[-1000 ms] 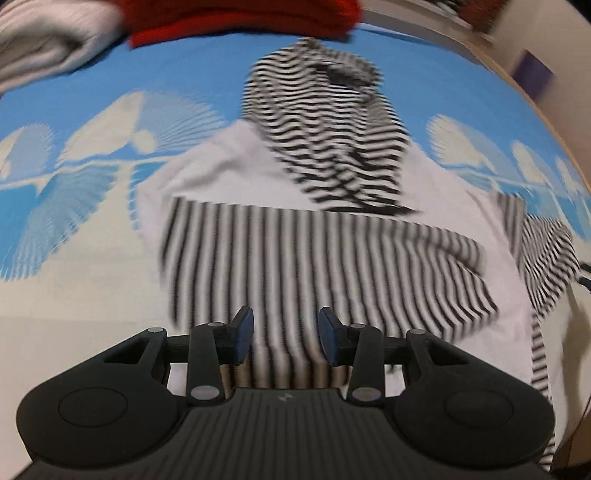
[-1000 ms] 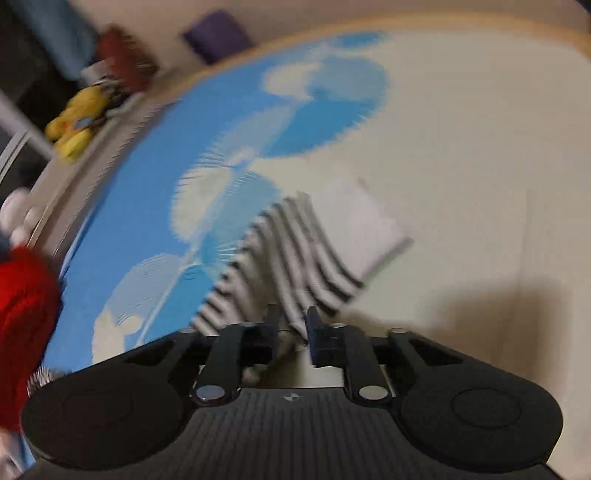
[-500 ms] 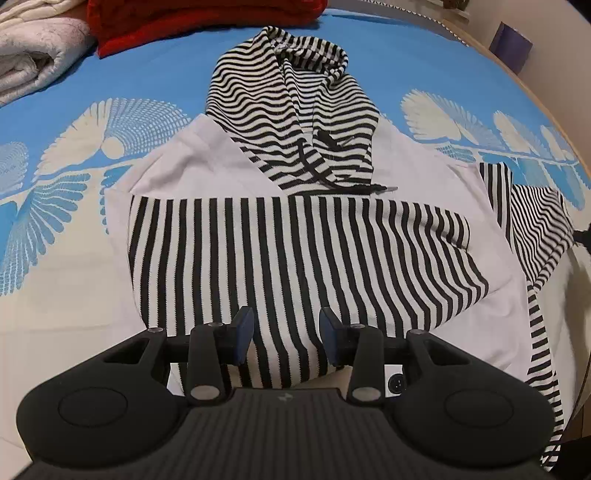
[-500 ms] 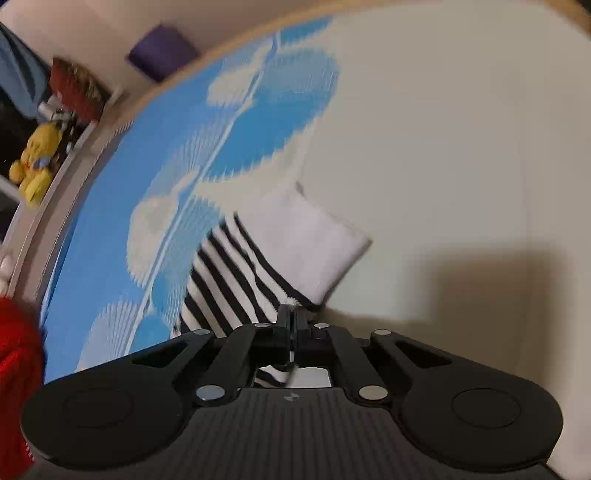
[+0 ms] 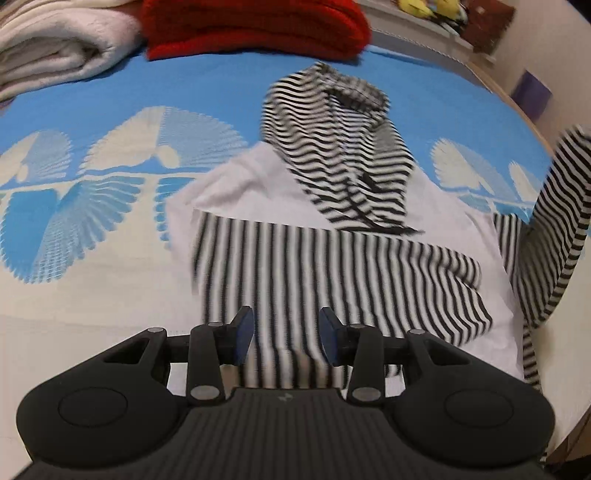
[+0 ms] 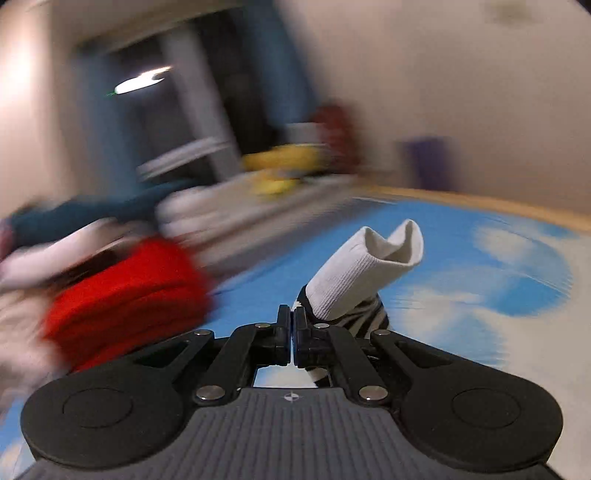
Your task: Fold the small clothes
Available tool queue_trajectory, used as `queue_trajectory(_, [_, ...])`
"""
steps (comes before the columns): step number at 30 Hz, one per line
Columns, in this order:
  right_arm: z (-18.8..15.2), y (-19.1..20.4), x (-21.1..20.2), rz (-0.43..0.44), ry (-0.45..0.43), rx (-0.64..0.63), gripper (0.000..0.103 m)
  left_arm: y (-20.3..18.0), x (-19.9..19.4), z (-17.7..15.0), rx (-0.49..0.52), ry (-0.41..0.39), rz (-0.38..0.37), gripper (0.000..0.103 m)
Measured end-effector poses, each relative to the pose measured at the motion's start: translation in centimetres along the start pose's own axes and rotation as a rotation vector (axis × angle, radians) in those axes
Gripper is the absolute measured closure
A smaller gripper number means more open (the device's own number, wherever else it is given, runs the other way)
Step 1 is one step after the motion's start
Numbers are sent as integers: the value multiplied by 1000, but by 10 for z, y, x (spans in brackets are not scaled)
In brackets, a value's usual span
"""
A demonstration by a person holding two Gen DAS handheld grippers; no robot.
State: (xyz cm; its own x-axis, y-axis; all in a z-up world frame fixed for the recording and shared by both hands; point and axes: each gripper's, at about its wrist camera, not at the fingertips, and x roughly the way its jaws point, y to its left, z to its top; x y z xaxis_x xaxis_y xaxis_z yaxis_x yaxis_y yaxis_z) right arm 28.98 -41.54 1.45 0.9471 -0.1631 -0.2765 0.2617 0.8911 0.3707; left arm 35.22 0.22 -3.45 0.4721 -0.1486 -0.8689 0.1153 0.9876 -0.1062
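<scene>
A small white hoodie with black stripes (image 5: 332, 258) lies flat on the blue and cream patterned cover (image 5: 92, 206), hood (image 5: 332, 122) pointing away. One striped sleeve is folded across its chest. My left gripper (image 5: 286, 338) is open and empty, hovering over the hoodie's lower hem. My right gripper (image 6: 292, 339) is shut on the other striped sleeve (image 6: 364, 273), whose white cuff sticks up past the fingers. That lifted sleeve also shows at the right edge of the left wrist view (image 5: 557, 221).
A folded red garment (image 5: 255, 26) and a folded white blanket (image 5: 55, 40) lie beyond the hood. The red garment also shows blurred in the right wrist view (image 6: 125, 299). Yellow toys (image 5: 428, 7) sit on a shelf. The bed's wooden edge (image 5: 517, 107) runs along the right.
My right gripper has lifted the striped sleeve off the cover and swung it up and inward. My left gripper has stayed open over the hem, shifting slightly.
</scene>
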Motion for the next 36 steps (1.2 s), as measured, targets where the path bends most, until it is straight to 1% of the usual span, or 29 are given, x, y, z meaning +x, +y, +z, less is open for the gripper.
queue_trajectory(1, [-9, 27, -2, 80, 22, -48, 103, 6, -2, 0, -13, -2, 4, 60])
queue_trajectory(2, [-22, 55, -2, 172, 68, -81, 103, 13, -4, 1, -28, -4, 10, 60])
queue_trajectory(3, [-35, 76, -2, 245, 119, -100, 103, 19, -7, 1, -41, -7, 13, 60])
queue_trajectory(5, [-72, 121, 0, 367, 242, -164, 103, 32, -13, 2, -69, -17, 18, 60])
queue_trajectory(6, [-96, 144, 0, 429, 321, -215, 102, 37, -15, 3, -83, -19, 20, 60])
queue_trajectory(7, [-116, 162, -1, 474, 384, -257, 101, 41, -17, 3, -93, -20, 22, 60])
queue_trajectory(9, [-161, 194, 0, 573, 569, -339, 99, 48, -19, 4, -109, -23, 23, 60])
queue_trajectory(10, [-181, 206, -2, 600, 663, -373, 99, 52, -21, 5, -116, -24, 22, 60])
queue_trajectory(12, [-212, 222, -7, 607, 807, -457, 97, 58, -25, 6, -133, -31, 19, 60])
queue_trajectory(13, [-220, 227, -11, 606, 856, -512, 95, 61, -27, 7, -140, -36, 15, 60])
queue_trajectory(14, [-222, 231, -17, 601, 874, -550, 92, 63, -29, 8, -145, -42, 12, 60])
queue_trajectory(15, [-211, 232, -10, 591, 881, -572, 90, 64, -31, 9, -147, -47, 10, 60])
queue_trajectory(17, [-192, 232, -16, 553, 863, -583, 81, 67, -34, 10, -156, -53, 9, 60])
queue_trajectory(19, [-171, 228, -17, 510, 829, -557, 74, 70, -34, 11, -166, -53, 13, 60])
queue_trajectory(20, [-156, 222, -18, 484, 800, -534, 72, 71, -33, 11, -169, -51, 16, 60])
queue_trajectory(22, [-132, 205, -18, 427, 732, -472, 65, 72, -31, 11, -178, -45, 22, 60])
queue_trajectory(24, [-114, 179, -15, 355, 656, -383, 64, 75, -28, 10, -192, -38, 23, 60])
queue_trajectory(25, [-108, 163, -12, 301, 624, -339, 64, 77, -27, 9, -201, -33, 22, 60])
queue_trajectory(27, [-105, 135, 5, 153, 633, -268, 63, 78, -23, 9, -216, -22, 15, 60])
queue_trajectory(28, [-102, 121, 15, 94, 647, -218, 63, 79, -20, 9, -221, -13, 9, 60])
queue_trajectory(29, [-99, 107, 24, 63, 659, -152, 63, 78, -17, 9, -228, -2, 1, 60])
queue_trajectory(31, [-94, 84, 37, 28, 674, -46, 63, 75, -8, 8, -241, 22, -13, 60])
queue_trajectory(32, [-91, 74, 43, 8, 680, -20, 63, 72, -5, 8, -243, 32, -17, 60])
queue_trajectory(34, [-92, 64, 53, -3, 699, -9, 63, 64, 2, 7, -235, 48, -14, 60])
queue_trajectory(36, [-102, 57, 62, 9, 743, 0, 63, 55, 7, 7, -213, 53, -8, 60])
